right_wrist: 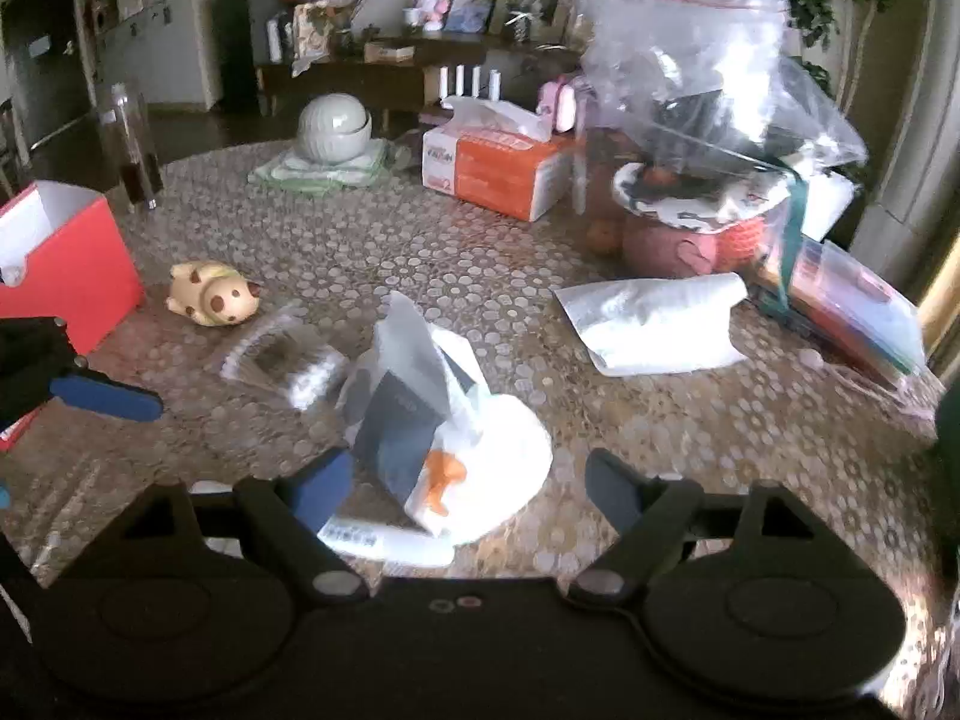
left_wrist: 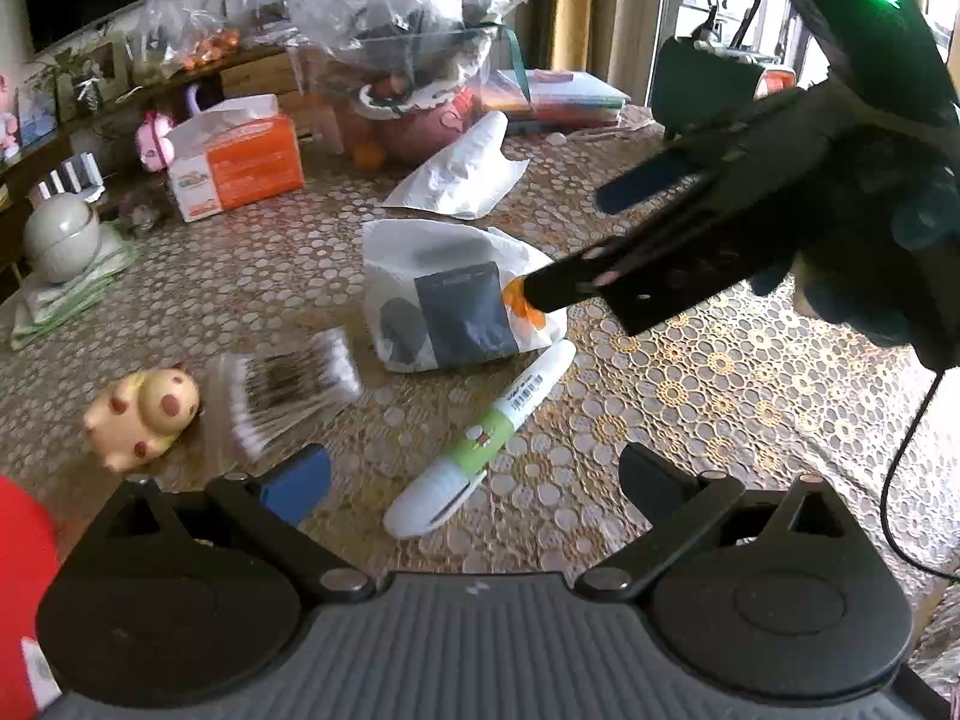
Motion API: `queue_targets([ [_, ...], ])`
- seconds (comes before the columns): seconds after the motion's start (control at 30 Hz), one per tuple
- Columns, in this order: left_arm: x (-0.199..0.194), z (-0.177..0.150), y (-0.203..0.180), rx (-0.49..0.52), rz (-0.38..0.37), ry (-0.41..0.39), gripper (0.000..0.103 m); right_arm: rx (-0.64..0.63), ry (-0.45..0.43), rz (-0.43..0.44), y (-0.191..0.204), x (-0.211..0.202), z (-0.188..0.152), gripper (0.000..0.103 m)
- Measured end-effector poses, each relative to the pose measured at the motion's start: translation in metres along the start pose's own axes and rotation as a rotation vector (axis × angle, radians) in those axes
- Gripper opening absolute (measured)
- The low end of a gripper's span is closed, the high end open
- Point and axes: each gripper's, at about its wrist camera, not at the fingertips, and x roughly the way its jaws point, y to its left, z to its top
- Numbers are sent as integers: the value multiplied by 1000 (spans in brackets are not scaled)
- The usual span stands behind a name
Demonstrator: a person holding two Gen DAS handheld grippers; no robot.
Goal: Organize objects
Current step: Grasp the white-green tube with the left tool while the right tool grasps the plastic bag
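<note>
White plastic bag (right_wrist: 480, 438) on table (right_wrist: 690, 438), between wide, empty jaws of right hand-held gripper (right_wrist: 468, 480).

Bag judged light, limp, slippery; dark packet inside gives stiffer hold. Left hand-held gripper (left_wrist: 474, 474) is seen wide, empty, over pen (left_wrist: 480, 444).

Glossy plastic pen (left_wrist: 480, 444); crinkled white bag (left_wrist: 456, 300), probably plastic; lace-patterned tablecloth (left_wrist: 720, 396).

Lace-covered table (right_wrist: 750, 438), distant sideboard (right_wrist: 336, 69)
</note>
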Motion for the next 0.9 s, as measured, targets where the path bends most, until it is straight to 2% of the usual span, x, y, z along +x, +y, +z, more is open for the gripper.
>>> queue_targets([
  [0.2, 27, 6, 2, 46, -21, 21, 103, -57, 68, 55, -2, 35, 9, 85],
  [0.6, 59, 8, 10, 79, -45, 39, 101, -57, 92, 100, -2, 67, 13, 85],
  [0.67, 60, 8, 10, 85, -52, 39, 93, -56, 92, 98, -2, 70, 13, 85],
  [0.73, 63, 8, 10, 88, -59, 46, 79, -53, 90, 92, -2, 72, 13, 85],
  [0.9, 64, 8, 6, 95, -74, 42, 72, -18, 83, 82, 1, 76, 11, 85],
])
